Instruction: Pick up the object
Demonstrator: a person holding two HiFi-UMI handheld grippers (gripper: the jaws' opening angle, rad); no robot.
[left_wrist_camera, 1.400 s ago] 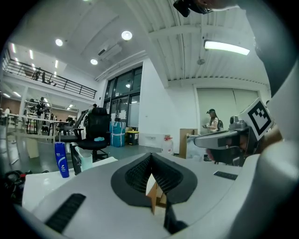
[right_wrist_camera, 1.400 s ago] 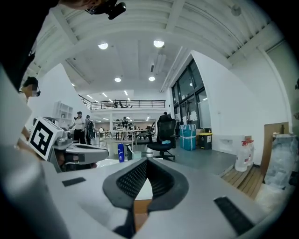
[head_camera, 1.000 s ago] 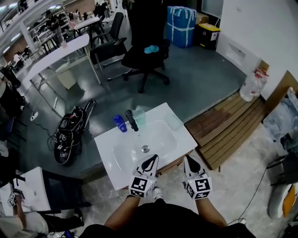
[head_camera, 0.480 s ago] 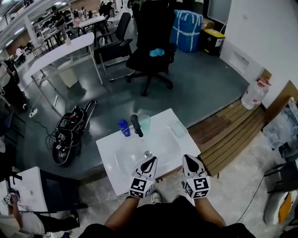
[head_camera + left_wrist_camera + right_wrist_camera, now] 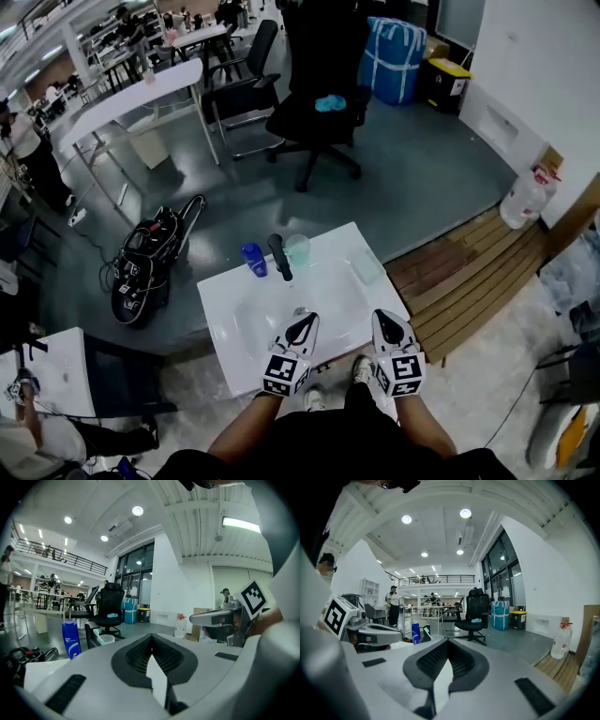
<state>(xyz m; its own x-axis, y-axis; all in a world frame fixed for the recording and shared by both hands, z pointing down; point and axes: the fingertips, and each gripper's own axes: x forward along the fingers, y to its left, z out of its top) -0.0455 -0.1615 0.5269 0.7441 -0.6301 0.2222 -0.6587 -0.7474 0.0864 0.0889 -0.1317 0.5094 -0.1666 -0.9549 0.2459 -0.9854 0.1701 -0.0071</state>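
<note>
Both pressed together, left tool (image 5: 303, 322) and right tool (image 5: 385, 320) (ribbed pads) by glossy sink (image 5: 234, 314).

The left gripper (image 5: 302, 325) and right gripper (image 5: 388, 324) are seen steeply from above in the head view, whereas each gripper view is aimed closely along its own jaws, the blue bottle (image 5: 253, 260) and black chair (image 5: 305, 122) ahead being shared by all.

Blue bottle (image 5: 254, 260), white sink (image 5: 221, 302), black faucet (image 5: 279, 255).
</note>
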